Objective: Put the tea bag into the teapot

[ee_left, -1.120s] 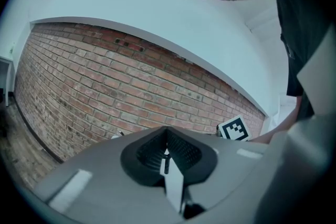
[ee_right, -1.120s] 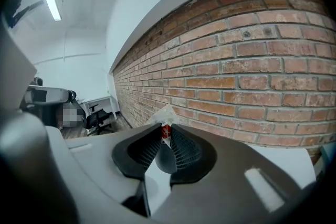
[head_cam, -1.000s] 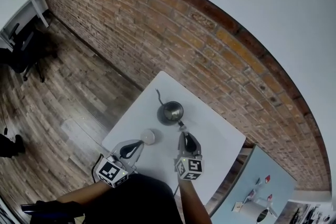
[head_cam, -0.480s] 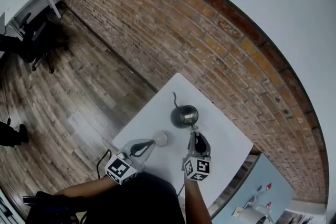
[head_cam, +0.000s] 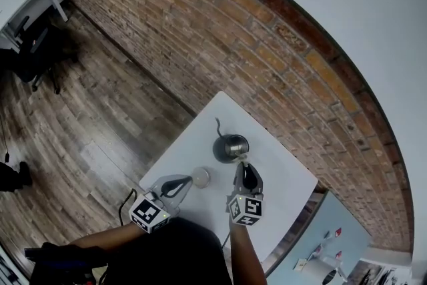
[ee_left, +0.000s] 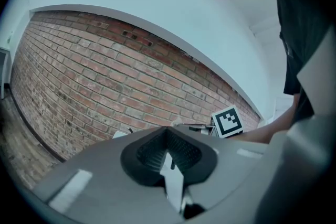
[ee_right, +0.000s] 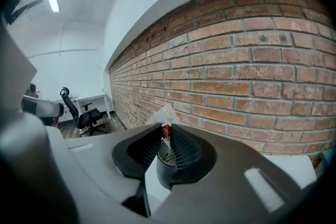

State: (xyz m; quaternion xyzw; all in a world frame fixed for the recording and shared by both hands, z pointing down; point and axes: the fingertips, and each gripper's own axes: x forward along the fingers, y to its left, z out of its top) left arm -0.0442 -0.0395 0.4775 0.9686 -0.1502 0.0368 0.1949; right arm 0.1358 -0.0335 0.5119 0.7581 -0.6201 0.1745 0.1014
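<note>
A dark metal teapot [head_cam: 230,147] stands open on the white table [head_cam: 280,177], with its round lid [head_cam: 200,177] lying on the table to its left. My right gripper [head_cam: 243,167] sits just right of and behind the pot's rim, shut on a tea bag. In the right gripper view the right gripper [ee_right: 167,128] pinches the bag at its red tag, the paper tea bag [ee_right: 163,113] sticks up past the tips, and the open teapot [ee_right: 167,156] shows below them. My left gripper [head_cam: 187,179] rests beside the lid. In its own view the left gripper [ee_left: 168,134] is shut with nothing in it.
A brick wall [head_cam: 220,43] runs close behind the table's far edge. Wood floor and an office chair [head_cam: 33,53] lie to the left. A pale blue table [head_cam: 320,237] with small objects stands at the lower right. The right gripper's marker cube [ee_left: 228,120] shows in the left gripper view.
The head view has shifted. Both grippers have edged a little across the table near the teapot and lid. The right still holds the tea bag.
</note>
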